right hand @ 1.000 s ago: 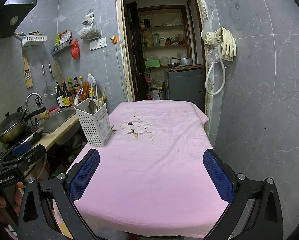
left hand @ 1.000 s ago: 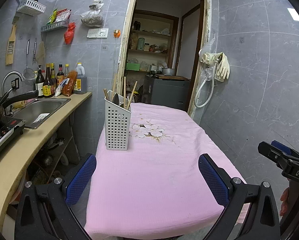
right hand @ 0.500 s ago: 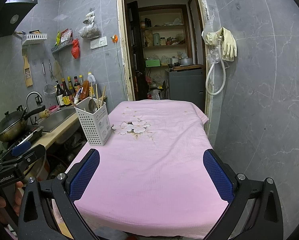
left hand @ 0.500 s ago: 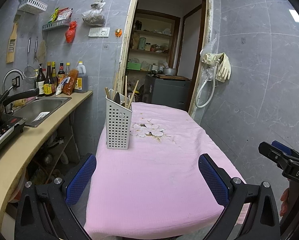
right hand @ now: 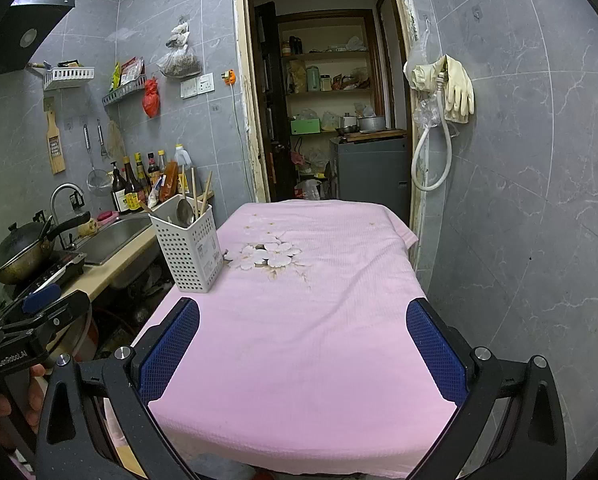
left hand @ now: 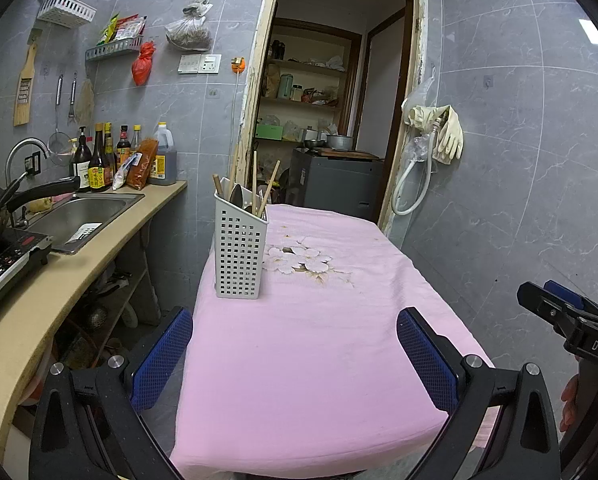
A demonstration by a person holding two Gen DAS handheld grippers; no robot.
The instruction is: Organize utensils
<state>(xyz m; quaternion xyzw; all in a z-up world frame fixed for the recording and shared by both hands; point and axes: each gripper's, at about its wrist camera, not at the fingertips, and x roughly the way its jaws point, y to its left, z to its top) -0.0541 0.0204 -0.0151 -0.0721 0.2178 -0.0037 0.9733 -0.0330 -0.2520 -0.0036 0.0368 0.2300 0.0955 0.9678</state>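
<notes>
Pink cloth with a white flower print, covering a table that runs from the near edge to a far doorway; otherwise bare apart from one item.

Utensil holder: white perforated plastic, upright on the left side of the cloth, just beside the flower print. Contents: chopsticks and a metal spoon, standing handle-down or leaning.

Left gripper: hovering over the near end of the table, blue-padded fingers spread wide, nothing between them. Right gripper: same height, fingers likewise wide apart and empty. Each shows at the edge of the other's view, with part of a hand on its grip.

Counter, left of the table: beige top, steel sink with tap, dark wok on a cooktop, row of sauce bottles at the far end.

Walls: grey marbled tile. Left wall carries wire racks, hanging bags and a wooden grater. Right wall, beside the doorway: rubber gloves and a white hose.

Room beyond doorway: shelves of jars and a grey cabinet.
</notes>
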